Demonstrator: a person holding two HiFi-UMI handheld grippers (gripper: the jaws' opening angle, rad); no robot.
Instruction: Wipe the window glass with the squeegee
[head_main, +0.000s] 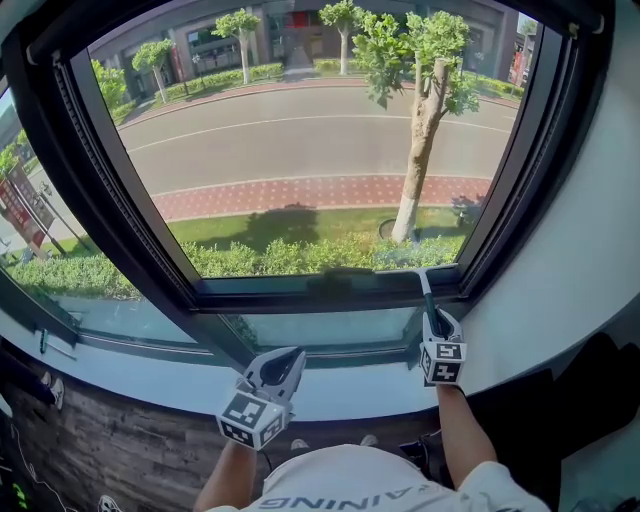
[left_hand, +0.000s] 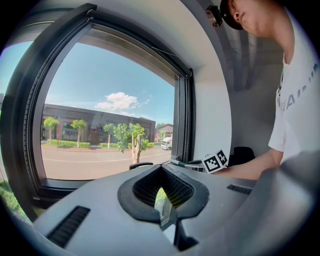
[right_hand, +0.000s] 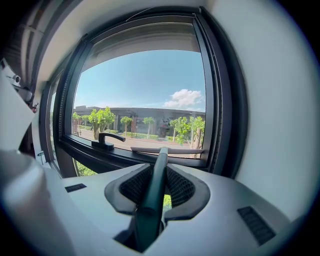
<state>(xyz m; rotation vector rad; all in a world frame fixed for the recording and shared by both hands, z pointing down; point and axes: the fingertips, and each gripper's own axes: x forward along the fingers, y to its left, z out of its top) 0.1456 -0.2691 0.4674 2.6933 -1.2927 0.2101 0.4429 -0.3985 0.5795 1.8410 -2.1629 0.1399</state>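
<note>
Here the one squeegee sits clamped in the jaws of the right gripper — blade at the lower right corner of the window glass; the left gripper has its jaws together, empty.

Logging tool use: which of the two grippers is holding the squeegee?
The right gripper: its jaws clamp the squeegee by its dark green handle. The left gripper has nothing between its jaws.
</note>
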